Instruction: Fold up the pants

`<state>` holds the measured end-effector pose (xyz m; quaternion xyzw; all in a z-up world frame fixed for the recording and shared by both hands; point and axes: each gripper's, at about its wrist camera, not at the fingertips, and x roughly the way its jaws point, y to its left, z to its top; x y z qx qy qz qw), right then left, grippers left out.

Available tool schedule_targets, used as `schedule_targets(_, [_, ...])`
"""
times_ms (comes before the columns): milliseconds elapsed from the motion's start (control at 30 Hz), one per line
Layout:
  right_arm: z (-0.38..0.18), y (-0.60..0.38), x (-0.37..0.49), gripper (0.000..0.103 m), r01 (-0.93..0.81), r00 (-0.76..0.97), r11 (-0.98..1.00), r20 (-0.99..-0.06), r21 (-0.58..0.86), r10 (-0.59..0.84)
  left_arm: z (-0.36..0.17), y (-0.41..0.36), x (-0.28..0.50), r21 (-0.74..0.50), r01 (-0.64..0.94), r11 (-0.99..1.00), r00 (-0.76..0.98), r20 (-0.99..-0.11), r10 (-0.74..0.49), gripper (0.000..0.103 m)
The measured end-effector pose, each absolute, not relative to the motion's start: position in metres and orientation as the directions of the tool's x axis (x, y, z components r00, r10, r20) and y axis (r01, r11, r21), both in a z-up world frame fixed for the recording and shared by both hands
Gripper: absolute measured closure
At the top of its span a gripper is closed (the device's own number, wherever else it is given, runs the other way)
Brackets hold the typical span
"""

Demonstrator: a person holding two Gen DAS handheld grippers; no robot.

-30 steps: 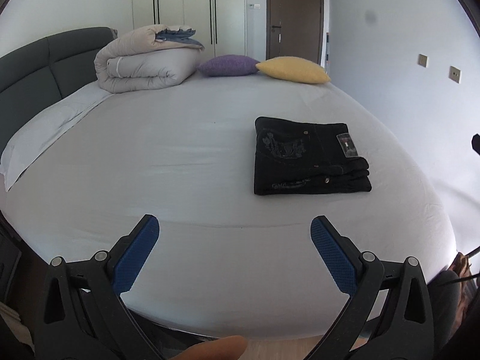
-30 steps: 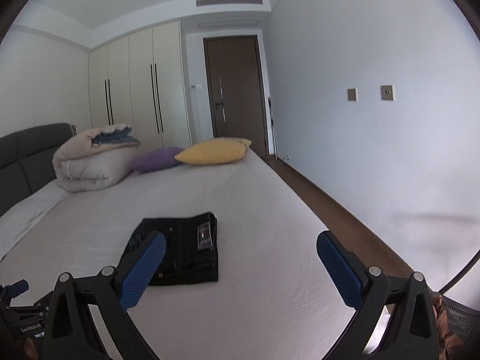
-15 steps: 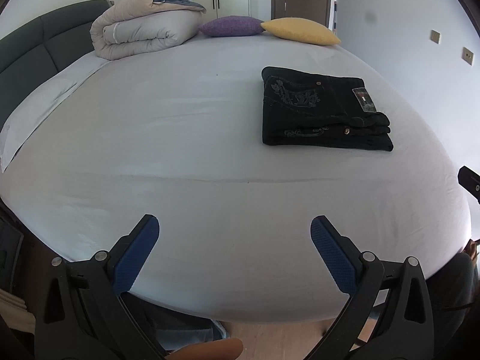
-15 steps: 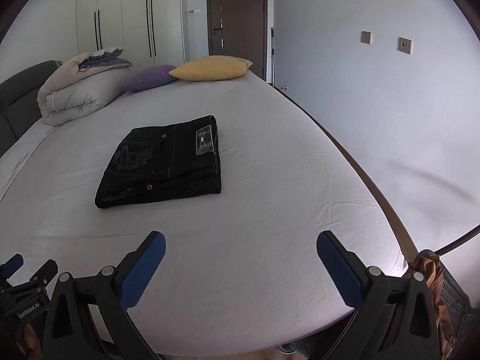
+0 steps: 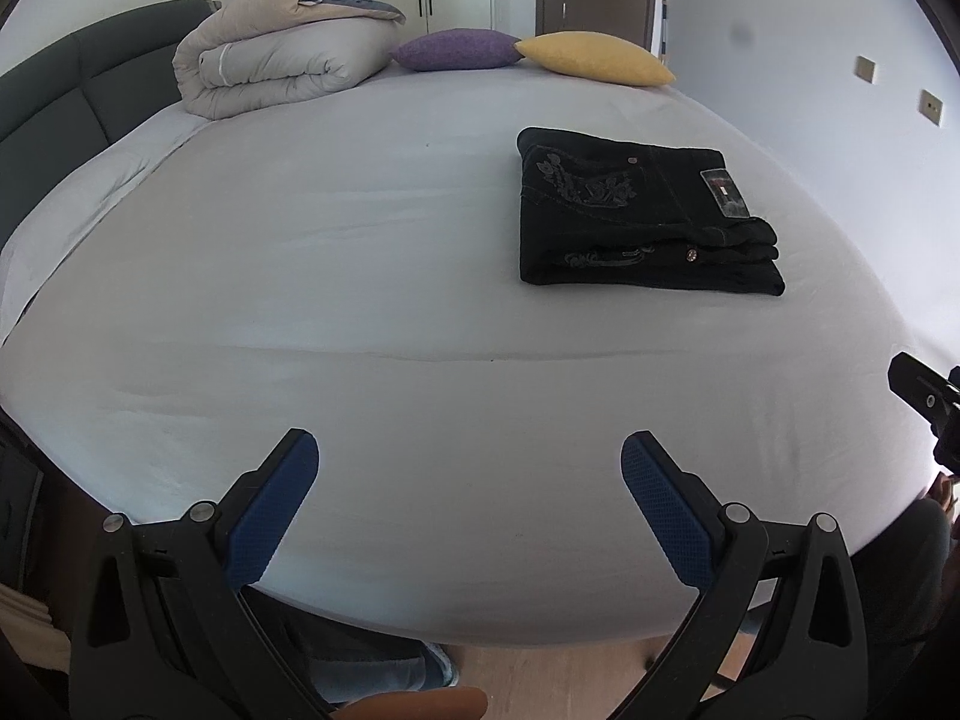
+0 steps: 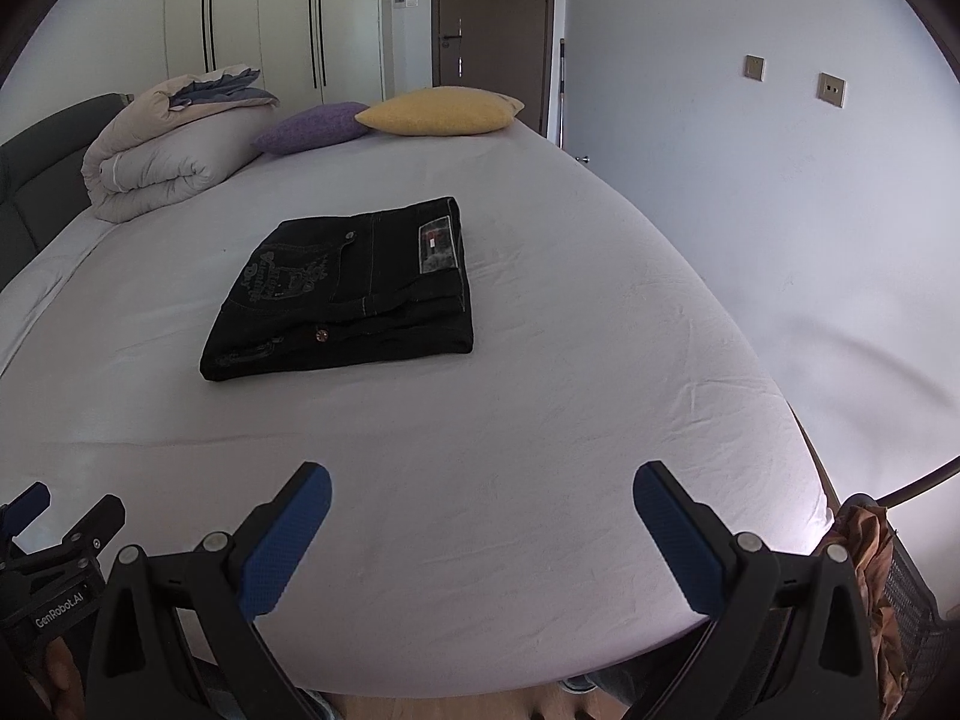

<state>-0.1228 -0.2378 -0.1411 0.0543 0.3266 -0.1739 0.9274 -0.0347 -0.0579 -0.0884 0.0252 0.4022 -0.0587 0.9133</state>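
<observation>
White-sheeted bed (image 5: 360, 300) carries folded black pants (image 5: 636, 216), rolled duvet (image 5: 282, 60), two cushions (image 5: 522, 51).

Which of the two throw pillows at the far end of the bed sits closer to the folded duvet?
The purple pillow: it lies right beside the folded duvet, while the yellow pillow sits on its other side, toward the door.

soft daylight (fisheye-warped edges), perhaps slightly dim

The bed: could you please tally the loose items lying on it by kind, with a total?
Folded black pants: 1
Cushions: 2, purple and yellow
Rolled duvet: 1
Total: 4
</observation>
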Motion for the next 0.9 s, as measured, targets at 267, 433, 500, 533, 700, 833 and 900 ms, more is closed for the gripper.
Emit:
schedule_targets(267, [-0.1431,-0.2318,-0.1219,0.000,0.344,0.729,0.938,-0.621,-0.029,-0.287,-0.0860,-0.0579,-0.0378,-0.008,0.130,0.992,0.676,-0.731,-0.094,0.000])
schedule_targets(433, [-0.1427,-0.2309,-0.1223,0.000,0.345,0.730,0.938,-0.620,-0.029,-0.288,-0.0852,-0.0597,-0.0390,-0.008,0.132,0.991,0.679,-0.728,-0.096,0.000])
schedule_targets(500, [-0.1426,-0.2304,-0.1222,0.000,0.345,0.730,0.938,-0.621,-0.028,-0.287,-0.0853,-0.0599,-0.0391,-0.008,0.132,0.991,0.680,-0.727,-0.096,0.000])
schedule_targets(533, [-0.1428,-0.2306,-0.1224,0.000,0.346,0.731,0.938,-0.619,-0.028,-0.288,-0.0854,-0.0599,-0.0391,-0.007,0.132,0.991,0.680,-0.727,-0.096,0.000])
schedule_targets(700, [-0.1435,-0.2296,-0.1217,0.000,0.341,0.730,0.940,-0.622,-0.029,-0.284,-0.0857,-0.0603,-0.0396,-0.007,0.132,0.991,0.679,-0.728,-0.096,0.000])
schedule_targets(833, [-0.1439,-0.2291,-0.1221,0.000,0.340,0.730,0.940,-0.622,-0.028,-0.283,-0.0860,-0.0606,-0.0400,-0.008,0.131,0.991,0.679,-0.728,-0.095,0.000])
schedule_targets(900, [-0.1440,-0.2290,-0.1221,0.000,0.341,0.730,0.940,-0.622,-0.030,-0.285,-0.0860,-0.0608,-0.0401,-0.008,0.130,0.991,0.679,-0.728,-0.095,0.000])
